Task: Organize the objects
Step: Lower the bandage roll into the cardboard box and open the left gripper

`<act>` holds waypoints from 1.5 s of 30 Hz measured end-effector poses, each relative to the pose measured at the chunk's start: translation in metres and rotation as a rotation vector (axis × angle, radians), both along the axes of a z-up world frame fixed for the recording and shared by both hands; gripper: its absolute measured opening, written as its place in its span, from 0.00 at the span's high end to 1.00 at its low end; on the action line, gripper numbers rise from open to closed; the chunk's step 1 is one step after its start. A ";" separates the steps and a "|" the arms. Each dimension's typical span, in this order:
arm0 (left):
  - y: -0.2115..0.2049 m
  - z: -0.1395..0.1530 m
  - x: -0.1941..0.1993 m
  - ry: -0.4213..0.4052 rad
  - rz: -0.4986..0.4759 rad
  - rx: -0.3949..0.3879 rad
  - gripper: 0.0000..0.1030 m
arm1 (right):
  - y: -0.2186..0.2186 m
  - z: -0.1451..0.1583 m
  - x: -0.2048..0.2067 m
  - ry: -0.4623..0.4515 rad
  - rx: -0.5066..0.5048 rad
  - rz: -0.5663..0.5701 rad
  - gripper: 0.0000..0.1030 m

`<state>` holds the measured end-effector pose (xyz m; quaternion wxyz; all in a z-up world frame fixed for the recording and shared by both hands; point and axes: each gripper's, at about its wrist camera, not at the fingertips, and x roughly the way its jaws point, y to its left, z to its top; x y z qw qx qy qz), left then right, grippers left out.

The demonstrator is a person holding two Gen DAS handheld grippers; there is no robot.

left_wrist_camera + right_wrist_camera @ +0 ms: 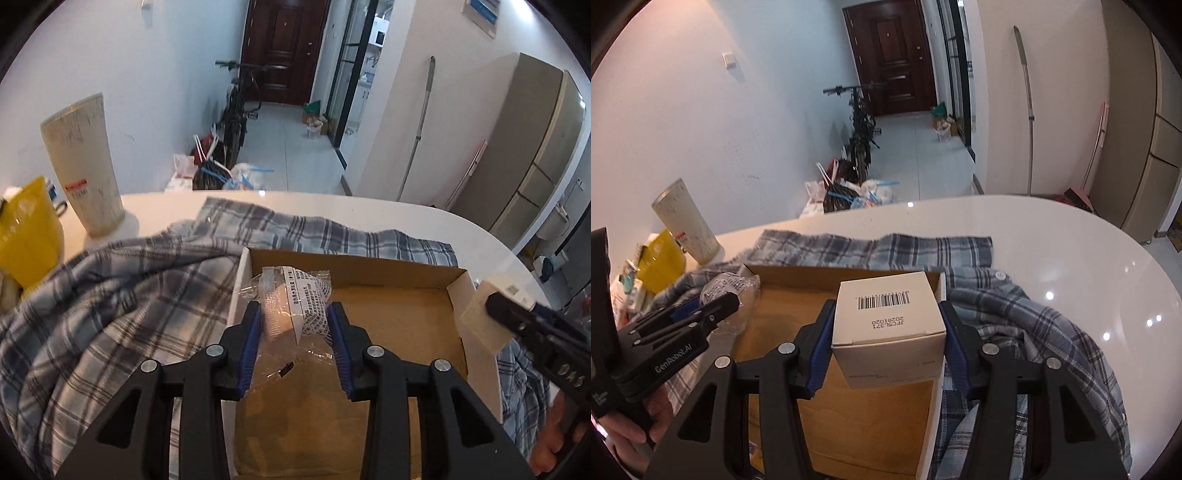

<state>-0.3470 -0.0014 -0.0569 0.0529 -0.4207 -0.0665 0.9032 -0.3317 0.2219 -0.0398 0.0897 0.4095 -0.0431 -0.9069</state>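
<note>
White and glossy, the rounded tabletop (1071, 258) carries a rumpled blue-grey plaid shirt (110, 295), and on the shirt sits an open, shallow cardboard box (388, 332) with a brown floor and white outer walls. Nearest the left-wrist camera, the left gripper (295, 325) has its blue-padded jaws clamped on a crinkly clear plastic packet (291, 299) with a printed white label, held over the near-left part of the box. In the right-wrist view, the right gripper (888, 325) is closed tight on a small white carton (886, 325) bearing a barcode and the code JFCSL371, held over the right side of the box, close to its right wall. Farther off on the left of the table stand a yellow bag (26, 243) and, just beyond it, a tall scuffed white tumbler (83, 166). Past the table edge lie tied plastic bags (857, 195) on the floor, then a bicycle (860, 125) against the left wall, and at the far end of the hallway a dark wooden door (284, 48).
</note>
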 end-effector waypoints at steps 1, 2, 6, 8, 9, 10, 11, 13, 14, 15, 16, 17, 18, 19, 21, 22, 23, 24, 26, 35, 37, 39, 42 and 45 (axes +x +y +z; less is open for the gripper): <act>0.001 -0.001 0.000 -0.001 -0.003 -0.003 0.63 | 0.000 -0.004 -0.002 -0.010 0.002 -0.001 0.49; 0.002 -0.001 0.001 0.003 -0.005 -0.014 0.63 | 0.000 -0.006 -0.004 -0.019 0.002 0.000 0.49; 0.006 -0.004 0.001 0.015 -0.014 -0.032 0.63 | 0.000 -0.008 -0.005 -0.031 0.005 -0.001 0.49; 0.008 -0.004 0.002 0.025 -0.016 -0.043 0.63 | -0.001 -0.008 -0.005 -0.028 0.008 0.000 0.49; 0.010 -0.003 0.003 0.048 -0.013 -0.054 0.63 | -0.004 -0.010 -0.006 -0.026 0.011 0.001 0.49; 0.010 -0.002 0.004 0.070 -0.011 -0.065 0.63 | -0.004 -0.009 -0.006 -0.025 0.012 0.003 0.49; 0.012 -0.001 0.005 0.080 -0.014 -0.078 0.63 | -0.005 -0.009 -0.007 -0.025 0.013 0.006 0.49; 0.017 0.000 0.007 0.096 -0.032 -0.089 0.63 | -0.006 -0.007 -0.006 -0.023 0.012 0.009 0.49; 0.020 0.001 0.007 0.100 -0.042 -0.092 0.63 | -0.007 -0.006 -0.006 -0.019 0.012 0.009 0.49; 0.023 0.001 0.008 0.102 -0.050 -0.098 0.63 | -0.007 -0.005 -0.005 -0.016 0.014 0.009 0.49; 0.025 0.000 0.008 0.102 -0.056 -0.103 0.63 | -0.008 -0.005 -0.004 -0.013 0.016 0.009 0.49; 0.028 -0.001 0.007 0.102 -0.062 -0.111 0.63 | -0.008 -0.004 -0.004 -0.011 0.018 0.011 0.49; 0.029 -0.002 0.007 0.103 -0.064 -0.118 0.63 | -0.008 -0.004 -0.004 -0.009 0.021 0.011 0.49; 0.031 -0.003 0.007 0.105 -0.063 -0.127 0.63 | -0.008 -0.003 -0.004 -0.010 0.022 0.011 0.49; 0.031 -0.005 0.007 0.103 -0.063 -0.138 0.63 | -0.008 -0.004 -0.005 -0.012 0.022 0.012 0.49; 0.032 -0.006 0.006 0.100 -0.065 -0.140 0.63 | -0.008 -0.004 -0.005 -0.014 0.022 0.011 0.49; 0.032 -0.007 0.006 0.098 -0.065 -0.141 0.63 | -0.007 -0.004 -0.005 -0.015 0.021 0.010 0.49; 0.031 -0.007 0.006 0.097 -0.063 -0.141 0.63 | -0.007 -0.004 -0.006 -0.015 0.021 0.008 0.49; 0.031 -0.008 0.005 0.090 -0.064 -0.141 0.63 | -0.006 -0.004 -0.006 -0.016 0.017 0.005 0.49; 0.030 -0.010 0.005 0.077 -0.048 -0.144 0.38 | -0.002 -0.004 -0.008 -0.025 -0.008 0.006 0.49; 0.029 -0.007 0.006 0.101 -0.027 -0.153 0.24 | -0.001 -0.004 -0.009 -0.026 -0.014 0.006 0.49; 0.029 -0.003 0.009 0.132 -0.021 -0.157 0.24 | 0.000 -0.003 -0.008 -0.021 -0.016 0.006 0.49; 0.027 0.008 0.017 0.200 -0.017 -0.134 0.17 | 0.000 0.000 -0.006 -0.006 -0.025 0.009 0.49; 0.027 0.016 0.024 0.268 -0.013 -0.121 0.15 | -0.002 0.000 -0.006 0.004 -0.022 0.016 0.49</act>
